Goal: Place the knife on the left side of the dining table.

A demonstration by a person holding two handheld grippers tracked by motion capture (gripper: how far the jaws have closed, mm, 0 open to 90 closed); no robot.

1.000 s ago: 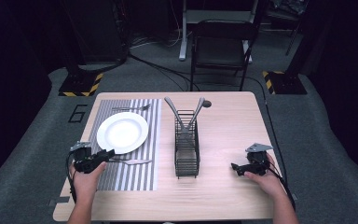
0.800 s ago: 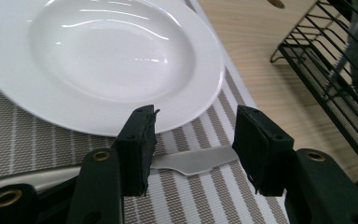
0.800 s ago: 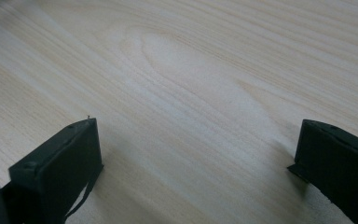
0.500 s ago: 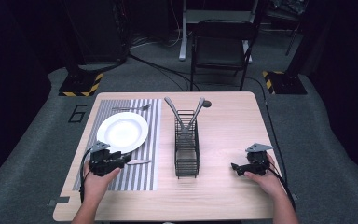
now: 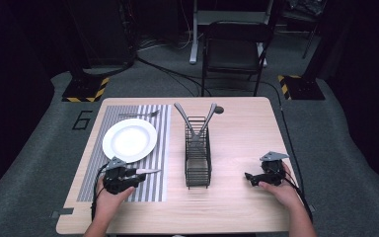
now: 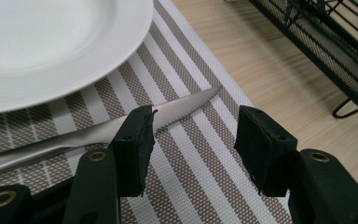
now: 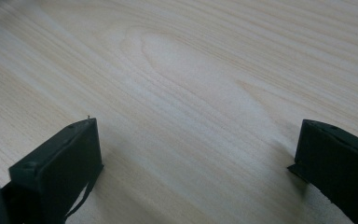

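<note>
A table knife point(image 5: 148, 171) point(image 6: 186, 105) lies flat on the striped placemat point(image 5: 160, 128) point(image 6: 200, 163), just in front of the white plate point(image 5: 130, 139) point(image 6: 51, 46). My left gripper point(image 5: 136, 177) point(image 6: 193, 135) hovers low over the knife's handle end and points right. Its jaws have just been opening and stand open; the blade runs under the left jaw with its tip ahead of the gap, and no pad presses on it. My right gripper point(image 5: 250, 178) point(image 7: 196, 154) rests open on bare wood at the table's right, with nothing between its jaws.
A black wire caddy point(image 5: 198, 158) point(image 6: 317, 42) stands mid-table with two grey utensils point(image 5: 185, 118) leaning out of its far end. A fork point(image 5: 138, 114) lies along the placemat's far edge. A black chair point(image 5: 234, 49) stands behind the wooden table point(image 5: 242, 138).
My left gripper has slid right along the placemat and sunk a little, coming over the knife's handle end. The knife, the plate and the right gripper have stayed put.
</note>
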